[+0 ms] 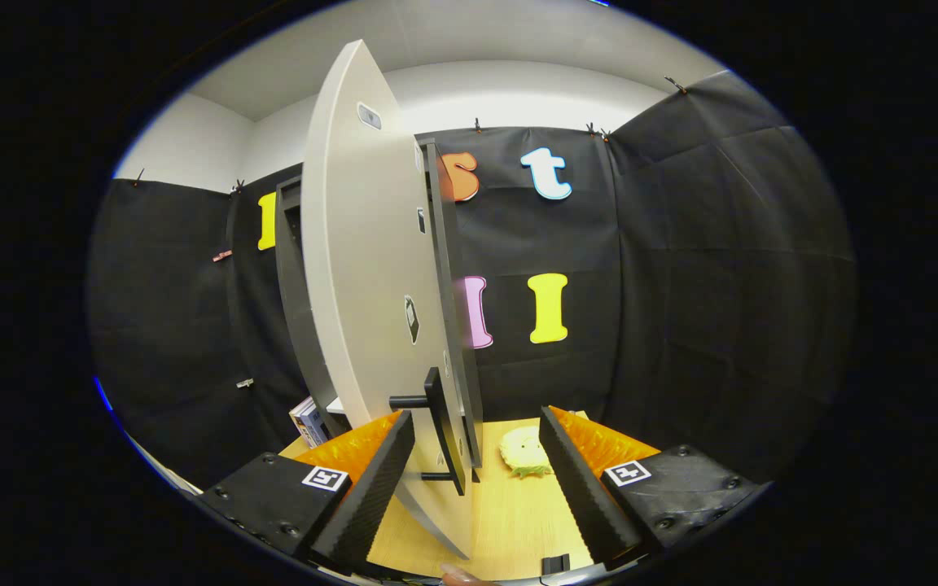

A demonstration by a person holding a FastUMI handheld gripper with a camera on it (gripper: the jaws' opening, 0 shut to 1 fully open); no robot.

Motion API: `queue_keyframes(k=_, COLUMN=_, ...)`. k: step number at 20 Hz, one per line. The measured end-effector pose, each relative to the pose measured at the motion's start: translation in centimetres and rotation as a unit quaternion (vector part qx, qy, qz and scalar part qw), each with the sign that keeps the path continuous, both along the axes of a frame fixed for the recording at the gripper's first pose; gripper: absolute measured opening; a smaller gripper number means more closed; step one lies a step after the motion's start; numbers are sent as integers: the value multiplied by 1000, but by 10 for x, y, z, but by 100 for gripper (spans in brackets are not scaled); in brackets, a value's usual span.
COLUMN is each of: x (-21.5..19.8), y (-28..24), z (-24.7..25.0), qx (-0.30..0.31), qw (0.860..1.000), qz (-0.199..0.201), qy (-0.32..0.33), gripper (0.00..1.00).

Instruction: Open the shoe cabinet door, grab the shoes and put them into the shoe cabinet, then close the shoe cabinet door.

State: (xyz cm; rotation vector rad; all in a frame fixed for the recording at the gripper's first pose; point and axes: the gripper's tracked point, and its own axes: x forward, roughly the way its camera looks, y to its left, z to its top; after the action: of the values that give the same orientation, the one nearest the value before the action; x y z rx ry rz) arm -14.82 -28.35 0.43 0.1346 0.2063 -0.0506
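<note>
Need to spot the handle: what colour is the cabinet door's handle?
Black, a bar handle on the pale door, between the open gripper fingers; gripper view.

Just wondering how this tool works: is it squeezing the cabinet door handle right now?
No. The gripper is open, jaws spread wide either side of the black handle on the door, touching nothing.

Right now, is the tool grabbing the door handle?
Apart. In the gripper view the tool is open, and the handle stands between its fingers with gaps on both sides.
</note>
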Motion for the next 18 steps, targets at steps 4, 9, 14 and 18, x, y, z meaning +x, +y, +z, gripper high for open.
queue_keyframes(k=4, x=9, y=9, z=-4, qx=2, qw=1000, qz=-9, qy=4, gripper=96)
queue_keyframes(k=9, x=19, y=63, z=-6, qx=-16, qw=999, qz=31, qy=3, gripper=95)
queue_keyframes(k=14, x=38, y=125, z=-11, qx=-15, qw=998, qz=64, qy=-6, gripper=96)
queue_keyframes(k=18, x=60, y=173, z=-21, qx=-6, qw=997, qz=81, qy=1, gripper=96)
